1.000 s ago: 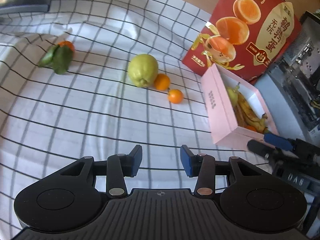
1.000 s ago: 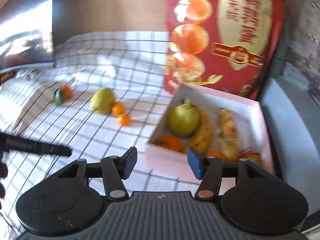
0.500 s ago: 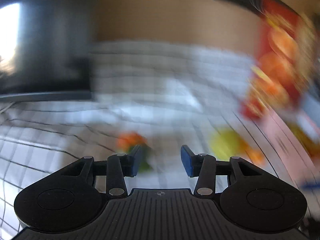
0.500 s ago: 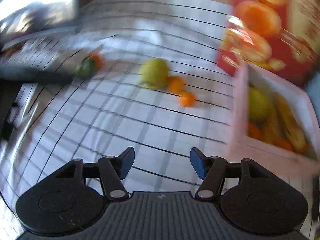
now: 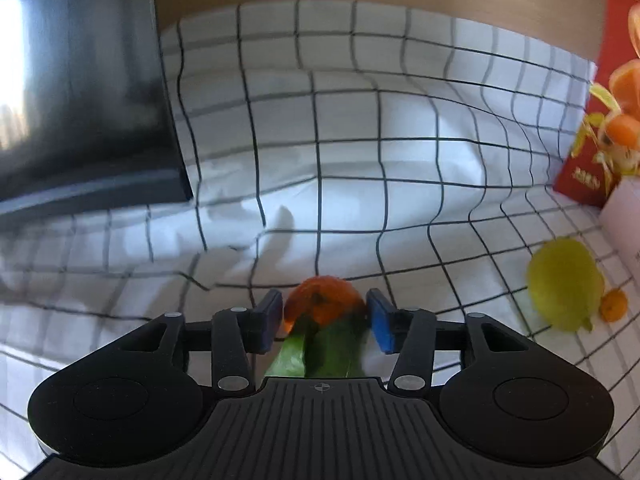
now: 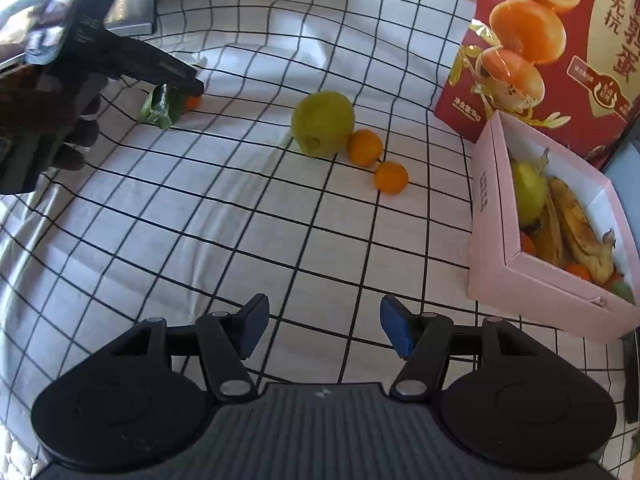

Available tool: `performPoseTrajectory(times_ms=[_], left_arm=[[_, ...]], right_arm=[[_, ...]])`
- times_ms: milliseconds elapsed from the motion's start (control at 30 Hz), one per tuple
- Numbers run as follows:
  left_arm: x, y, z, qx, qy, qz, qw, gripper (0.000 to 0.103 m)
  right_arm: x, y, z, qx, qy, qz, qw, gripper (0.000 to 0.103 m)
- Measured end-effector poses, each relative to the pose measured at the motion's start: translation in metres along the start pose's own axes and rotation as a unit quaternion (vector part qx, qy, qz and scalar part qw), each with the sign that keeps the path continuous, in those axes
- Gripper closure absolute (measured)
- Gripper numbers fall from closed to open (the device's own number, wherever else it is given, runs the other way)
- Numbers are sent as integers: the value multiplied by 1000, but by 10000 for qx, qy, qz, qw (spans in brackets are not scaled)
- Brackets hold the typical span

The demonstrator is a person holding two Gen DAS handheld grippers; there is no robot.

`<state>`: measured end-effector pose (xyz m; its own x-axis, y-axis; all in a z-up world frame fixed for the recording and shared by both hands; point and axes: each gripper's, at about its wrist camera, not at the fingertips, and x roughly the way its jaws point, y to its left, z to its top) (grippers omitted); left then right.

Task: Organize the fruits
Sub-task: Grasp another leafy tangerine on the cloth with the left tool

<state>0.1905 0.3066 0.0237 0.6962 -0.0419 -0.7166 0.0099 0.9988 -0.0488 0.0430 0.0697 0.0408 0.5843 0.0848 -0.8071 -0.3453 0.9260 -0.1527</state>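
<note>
Fruits lie scattered on a white cloth with a black grid. A leafy tangerine [image 5: 322, 304] sits between the blue pads of the left claw [image 5: 323, 320], its green leaves [image 5: 320, 354] trailing back toward the claw's body. The jaws have just been opening and now stand wide on either side of the tangerine; the pads look very close to its skin, and whether they touch it I cannot tell for certain. In the right wrist view the same claw reaches in from about 10 o'clock, held by a gloved hand [image 6: 44, 120], its tips over the fruit.

Toward 3 o'clock of the left claw lies a large green pear [image 6: 322, 124], with a small orange [image 6: 364, 147] touching it and a second small orange [image 6: 391, 177] just beyond, at about 4 o'clock of the pear.

A pink box [image 6: 490, 216] stands at the right wrist view's 3 o'clock, holding a green pear, spotted bananas [image 6: 576, 224] and some oranges. A red carton [image 6: 560, 40] leans behind it.

The right claw [image 6: 324, 326] hangs over bare cloth, jaws parted, gripping nothing.
</note>
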Motion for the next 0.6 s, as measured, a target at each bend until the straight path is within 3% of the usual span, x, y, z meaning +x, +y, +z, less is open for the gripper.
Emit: performPoseTrajectory(times_ms=[67,267,333,600], left_arm=[[9,4,0,-199,200,-33,9996,47],[12,-1,-4,-533,198,92,9983,51],[-2,-3,-11,-926,242,-117,9953,51],[-93,-54,-74,-1489,170,-850,9850,51]], right_arm=[[-3,-1,1,-81,23,-60,9999,41],[-12,-10,6,-486,-181,-1,9987,41],[-11,-17,8,-537,-293,67,9981,41],[7,-38,51,-387,-659,516,9957,41]])
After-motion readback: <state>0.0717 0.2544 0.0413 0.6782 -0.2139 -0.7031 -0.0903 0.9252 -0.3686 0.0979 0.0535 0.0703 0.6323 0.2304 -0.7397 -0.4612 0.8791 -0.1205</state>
